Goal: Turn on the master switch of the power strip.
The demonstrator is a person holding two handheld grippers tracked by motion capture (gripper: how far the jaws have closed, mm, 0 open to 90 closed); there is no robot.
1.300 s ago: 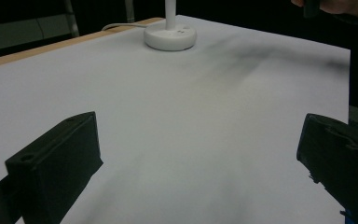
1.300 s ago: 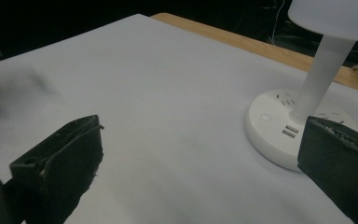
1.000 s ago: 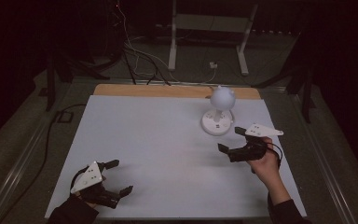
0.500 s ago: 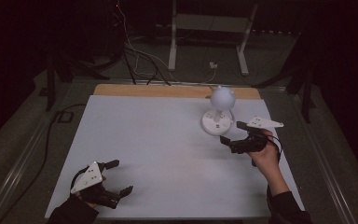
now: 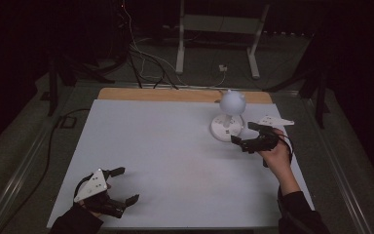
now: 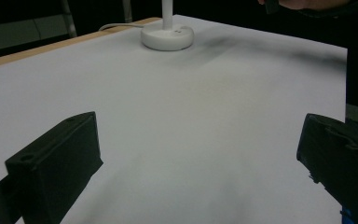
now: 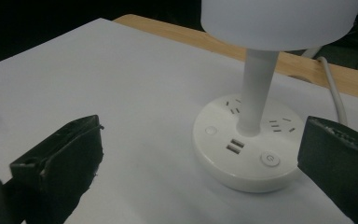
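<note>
Lamp (image 5: 229,117) with smooth round white base and globe shade

The lamp (image 7: 261,116) loses the top of its shade past the upper edge in the right gripper view, and the left gripper view keeps just its base and a stub of stem. Socket markings too small to read.

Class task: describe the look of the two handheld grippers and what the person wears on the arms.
Each gripper, left gripper and right gripper, is black with two blocky black jaws and a pale grey three-cornered plate on top. A dark cable loops from the right one. Both forearms are in dark sleeves.
</note>
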